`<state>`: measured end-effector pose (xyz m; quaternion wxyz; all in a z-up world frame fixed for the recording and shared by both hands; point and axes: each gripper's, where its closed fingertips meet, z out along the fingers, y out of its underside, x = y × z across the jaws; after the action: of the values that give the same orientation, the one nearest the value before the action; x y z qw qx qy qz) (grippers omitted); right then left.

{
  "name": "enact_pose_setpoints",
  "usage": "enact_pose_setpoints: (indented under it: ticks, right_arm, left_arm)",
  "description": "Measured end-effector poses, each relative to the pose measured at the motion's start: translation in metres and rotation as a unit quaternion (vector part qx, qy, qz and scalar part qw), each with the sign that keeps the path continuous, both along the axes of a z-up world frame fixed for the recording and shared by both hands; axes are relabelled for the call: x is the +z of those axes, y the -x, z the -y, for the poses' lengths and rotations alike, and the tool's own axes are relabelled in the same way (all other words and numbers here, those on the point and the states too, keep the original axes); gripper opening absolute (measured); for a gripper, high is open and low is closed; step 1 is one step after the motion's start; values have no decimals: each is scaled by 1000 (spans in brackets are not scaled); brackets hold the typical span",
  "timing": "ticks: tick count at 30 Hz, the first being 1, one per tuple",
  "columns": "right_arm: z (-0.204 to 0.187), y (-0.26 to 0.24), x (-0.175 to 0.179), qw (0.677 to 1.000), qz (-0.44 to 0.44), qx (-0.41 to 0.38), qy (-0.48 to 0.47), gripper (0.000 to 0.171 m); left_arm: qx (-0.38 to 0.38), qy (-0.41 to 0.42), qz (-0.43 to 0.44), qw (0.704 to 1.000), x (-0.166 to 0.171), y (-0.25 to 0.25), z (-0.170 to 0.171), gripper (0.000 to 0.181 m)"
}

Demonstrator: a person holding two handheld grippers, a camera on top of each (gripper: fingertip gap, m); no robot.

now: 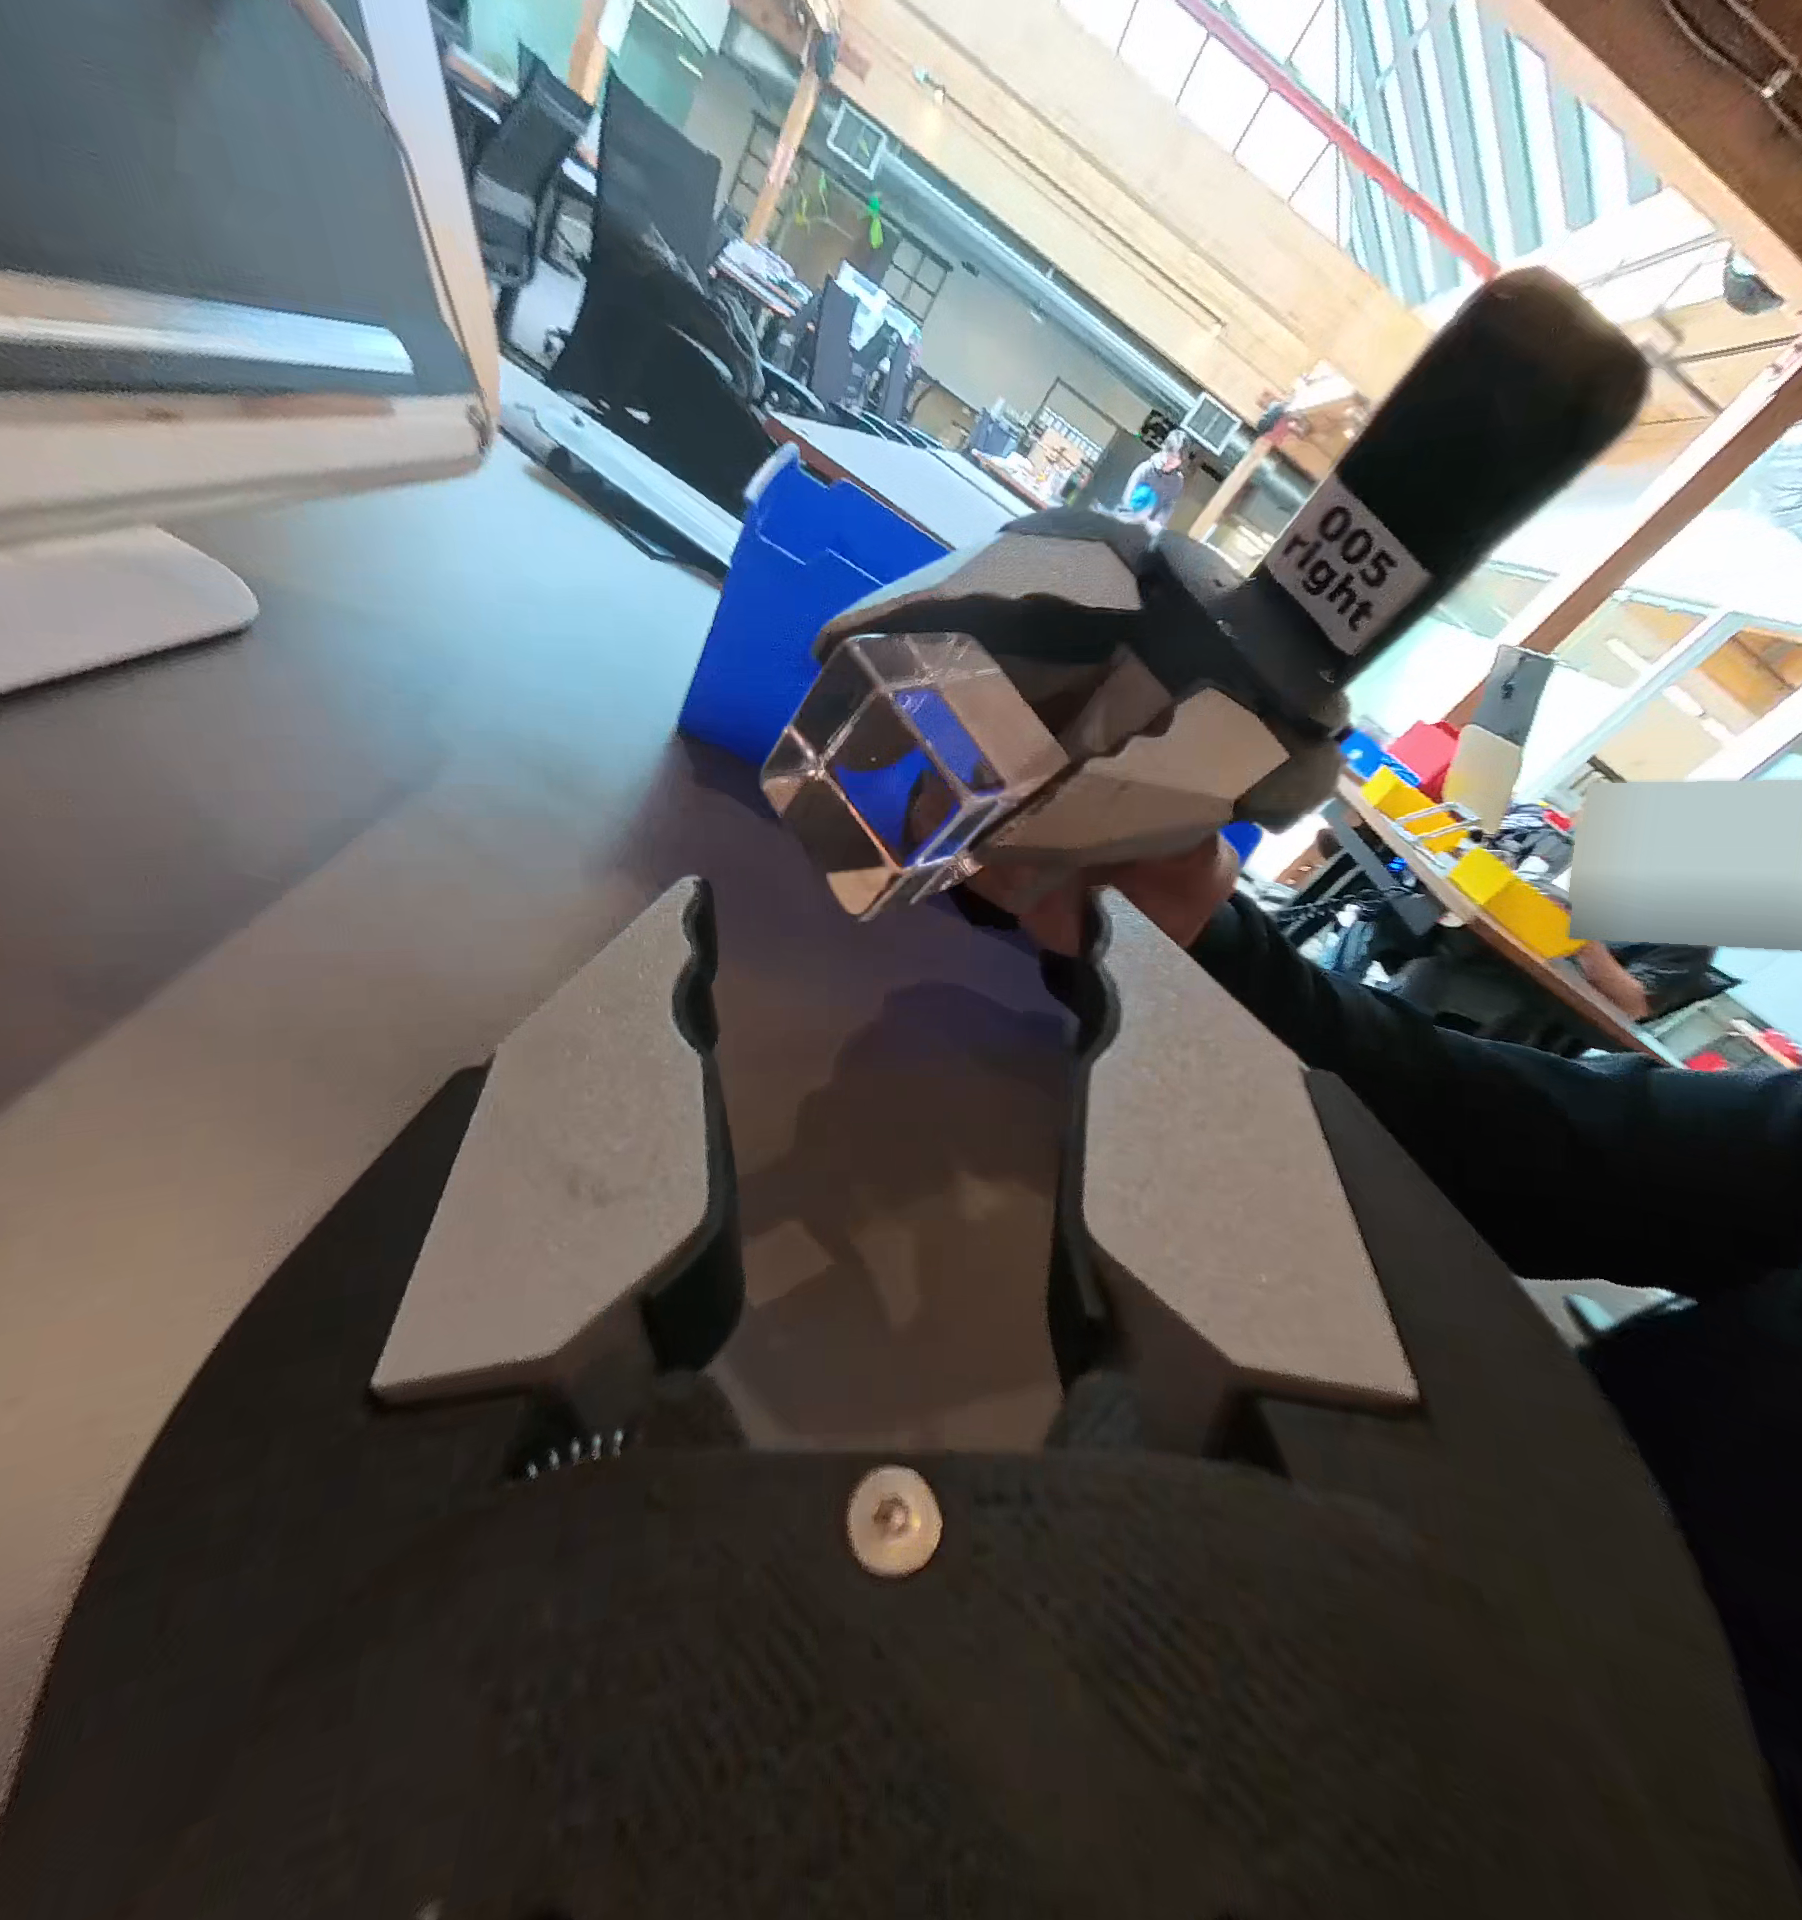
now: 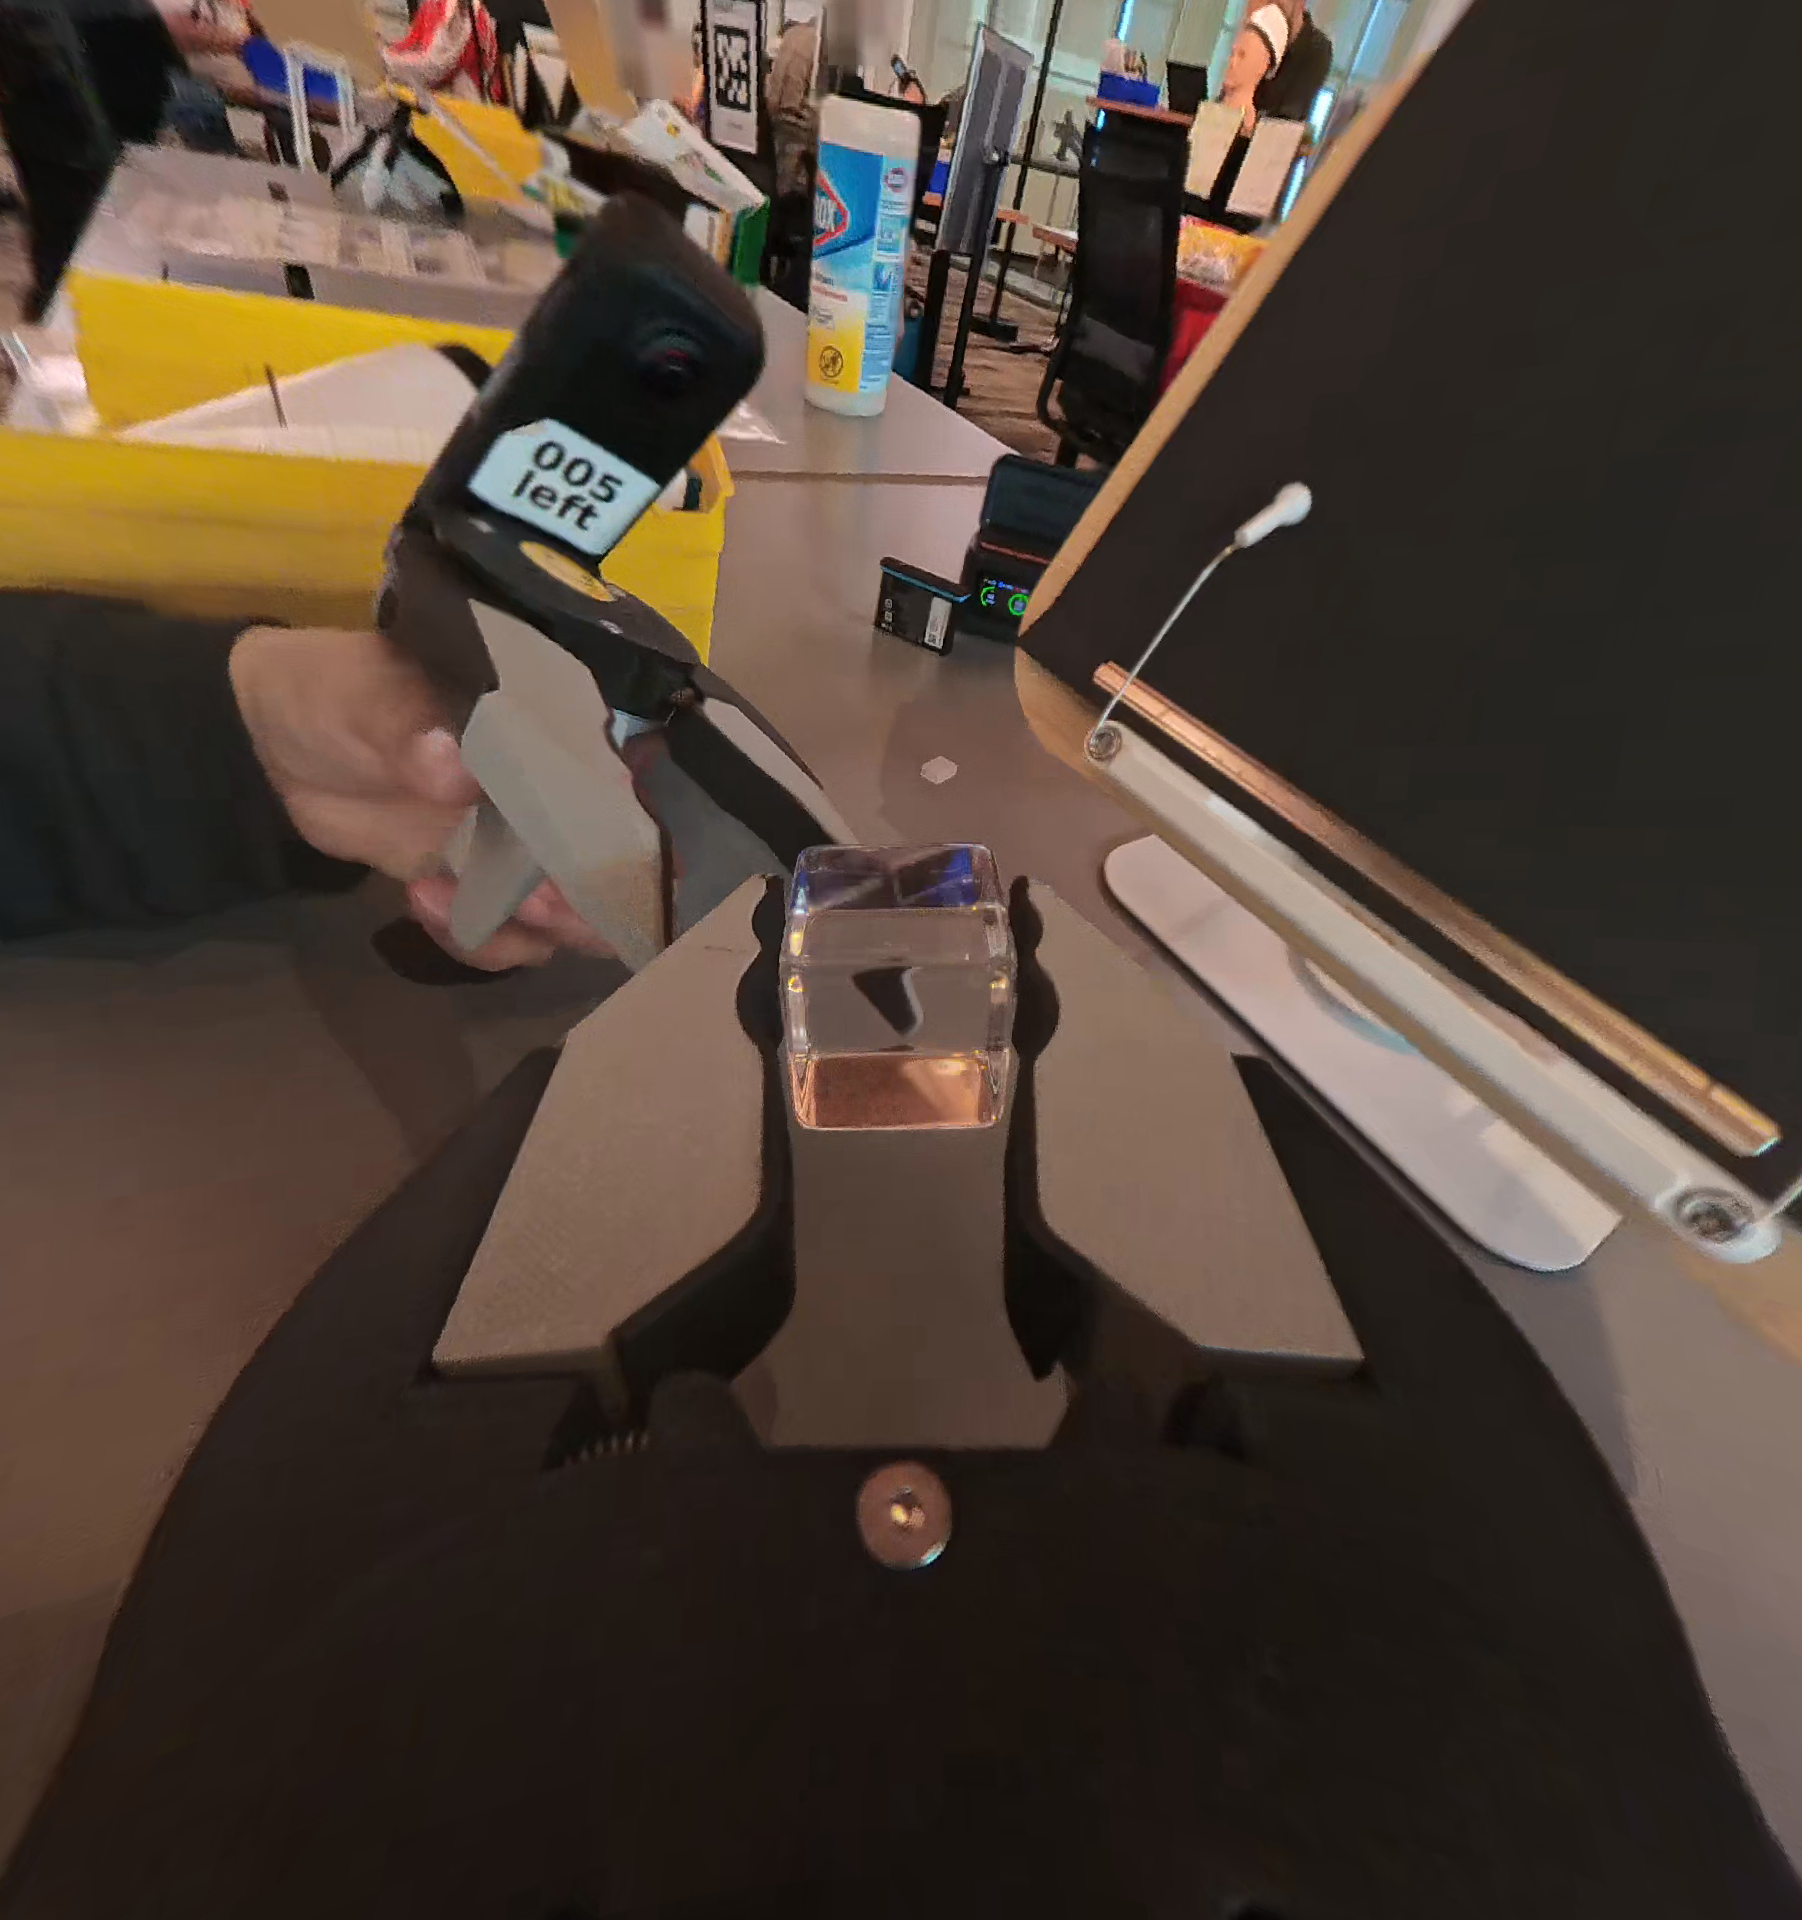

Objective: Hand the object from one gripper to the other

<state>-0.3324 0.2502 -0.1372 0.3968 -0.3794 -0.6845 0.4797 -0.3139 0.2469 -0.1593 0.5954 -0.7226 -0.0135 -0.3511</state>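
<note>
A clear cube (image 2: 897, 987) sits clamped between the fingers of my right gripper (image 2: 895, 914), held above the grey table (image 2: 201, 1143). In the left wrist view the same cube (image 1: 907, 748) shows in the right gripper (image 1: 866, 769), just beyond and above my left gripper (image 1: 897, 966). The left gripper is open and empty, its jaws spread wider than the cube and apart from it. In the right wrist view the left gripper (image 2: 715, 873) is held by a hand (image 2: 357, 748), close to the cube's left side.
A monitor (image 2: 1499, 520) on a white base (image 2: 1344, 1060) stands at the right. A yellow bin (image 2: 149, 499), a wipes canister (image 2: 861, 260) and small black devices (image 2: 918, 618) sit farther back. A blue bin (image 1: 803, 613) stands behind the cube. My left and right fingertips are right by each other. The monitor (image 2: 1499, 520) is about equally far from each gripper, around 20 cm.
</note>
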Motion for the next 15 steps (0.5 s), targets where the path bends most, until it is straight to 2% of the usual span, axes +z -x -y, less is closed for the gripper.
enact_pose_setpoints:
  ticks: [3,7,12,15]
  right_arm:
    - [10,-3,-3,997,-20,8,-76,40]
    - [20,-3,-16,988,-19,17,-153,40]
    - [31,-2,-14,981,-50,20,-189,41]
    - [36,-6,-11,977,-69,36,-198,40]
  left_arm:
    - [-31,-3,40,999,5,-8,3,75]
    - [-40,-26,103,994,20,-3,7,70]
    - [-63,15,65,996,1,-13,7,63]
    - [-73,10,72,995,3,-17,7,58]
